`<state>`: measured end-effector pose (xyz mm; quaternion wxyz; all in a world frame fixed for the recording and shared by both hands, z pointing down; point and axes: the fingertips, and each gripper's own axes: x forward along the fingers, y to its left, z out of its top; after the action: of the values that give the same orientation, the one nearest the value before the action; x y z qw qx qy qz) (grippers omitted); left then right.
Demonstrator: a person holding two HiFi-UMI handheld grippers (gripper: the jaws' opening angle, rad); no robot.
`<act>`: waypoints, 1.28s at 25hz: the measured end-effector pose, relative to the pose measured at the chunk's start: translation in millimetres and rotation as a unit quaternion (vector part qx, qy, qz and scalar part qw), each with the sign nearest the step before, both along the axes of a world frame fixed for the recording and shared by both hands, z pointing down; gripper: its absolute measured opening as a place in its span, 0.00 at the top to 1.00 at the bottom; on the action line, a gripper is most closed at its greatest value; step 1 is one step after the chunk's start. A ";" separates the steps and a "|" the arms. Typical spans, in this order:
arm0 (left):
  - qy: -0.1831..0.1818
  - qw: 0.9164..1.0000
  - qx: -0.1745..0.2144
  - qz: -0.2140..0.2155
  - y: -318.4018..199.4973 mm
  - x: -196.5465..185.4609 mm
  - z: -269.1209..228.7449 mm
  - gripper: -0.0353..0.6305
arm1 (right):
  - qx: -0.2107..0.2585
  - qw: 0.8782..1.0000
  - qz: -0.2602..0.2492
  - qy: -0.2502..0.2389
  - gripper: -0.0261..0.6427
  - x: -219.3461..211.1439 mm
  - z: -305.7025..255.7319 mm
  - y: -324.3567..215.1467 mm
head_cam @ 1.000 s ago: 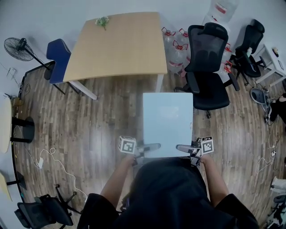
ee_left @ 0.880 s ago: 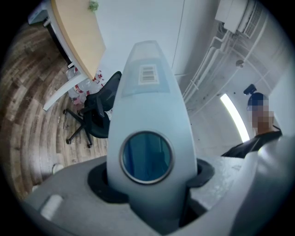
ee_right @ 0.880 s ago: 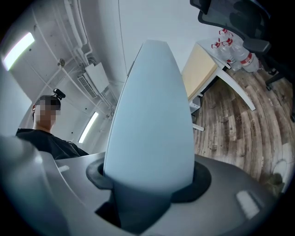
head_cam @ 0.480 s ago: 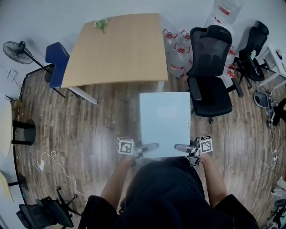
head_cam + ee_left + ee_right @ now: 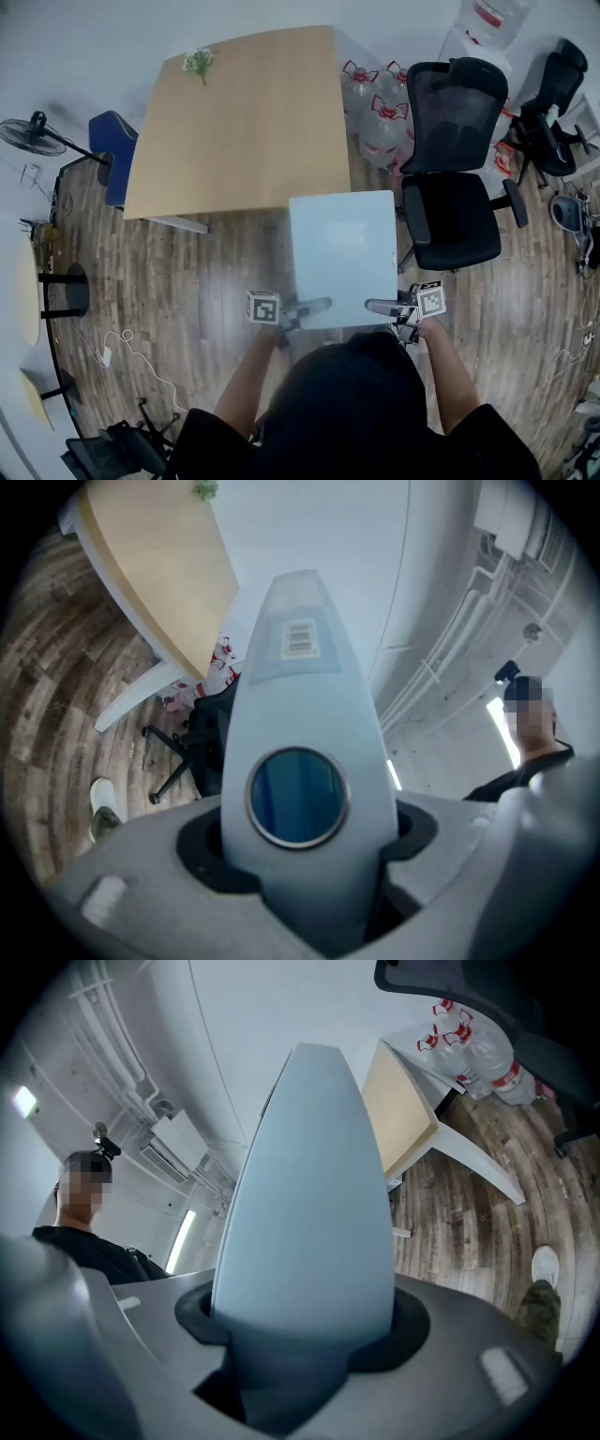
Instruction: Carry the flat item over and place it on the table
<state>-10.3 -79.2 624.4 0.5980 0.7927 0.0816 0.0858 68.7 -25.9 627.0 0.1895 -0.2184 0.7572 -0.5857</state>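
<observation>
A flat pale blue-white panel [image 5: 342, 253] is held level in front of the person, above the wood floor. My left gripper [image 5: 314, 307] is shut on the left part of its near edge, and my right gripper [image 5: 380, 307] on the right part. In the left gripper view the panel [image 5: 300, 714] fills the middle, with a round dark disc and a barcode label on it. The right gripper view shows the panel's [image 5: 309, 1204] plain face wedged between the jaws. The light wooden table [image 5: 234, 112] lies straight ahead, and the panel's far left corner overlaps the table's near right corner in the head view.
A black office chair [image 5: 459, 178] stands close on the right of the panel. Several water bottles [image 5: 375, 103] sit behind the table's right side. A blue chair [image 5: 111, 150] and a fan [image 5: 28, 131] are at the left. A green sprig [image 5: 197, 62] lies on the table's far edge.
The person has walked forward with the panel, so the table and the black chair are nearer. Both grippers keep the same hold on the near edge.
</observation>
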 end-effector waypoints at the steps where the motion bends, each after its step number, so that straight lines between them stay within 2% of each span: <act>1: -0.005 1.000 -0.003 -0.003 -15.7 12.6 3.3 0.46 | -0.005 1.000 0.000 -0.004 0.53 12.8 2.0 -15.4; 4: -0.017 1.000 -0.012 -0.009 -54.6 44.0 6.5 0.45 | -0.016 1.000 0.000 -0.014 0.53 43.1 6.4 -54.6; 7: -0.020 1.000 0.000 -0.017 -95.3 67.0 15.8 0.44 | -0.020 1.000 -0.008 -0.014 0.53 68.3 11.7 -95.3; 10: -0.037 0.999 0.002 -0.034 -132.3 78.6 23.5 0.43 | -0.029 0.999 -0.013 -0.022 0.53 81.8 19.7 -130.1; 14: -0.057 0.997 0.008 -0.051 -180.9 90.8 26.6 0.42 | -0.017 0.999 -0.027 -0.029 0.53 93.6 26.4 -180.3; 17: -0.074 0.995 0.010 -0.061 -215.7 95.3 36.1 0.42 | -0.010 0.999 -0.040 -0.029 0.53 98.8 32.5 -219.2; 24: -0.077 0.993 0.003 -0.087 -283.9 102.7 49.9 0.39 | -0.006 0.998 -0.058 -0.023 0.53 105.2 36.3 -292.4; 32: -0.114 0.986 0.001 -0.120 -365.3 83.3 85.5 0.36 | -0.042 0.996 -0.075 -0.008 0.53 93.6 73.2 -373.9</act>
<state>73.0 -444.5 709.9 0.6084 0.7826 -0.0830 0.1026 162.3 -399.7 700.1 0.1411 -0.1640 0.7445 -0.6316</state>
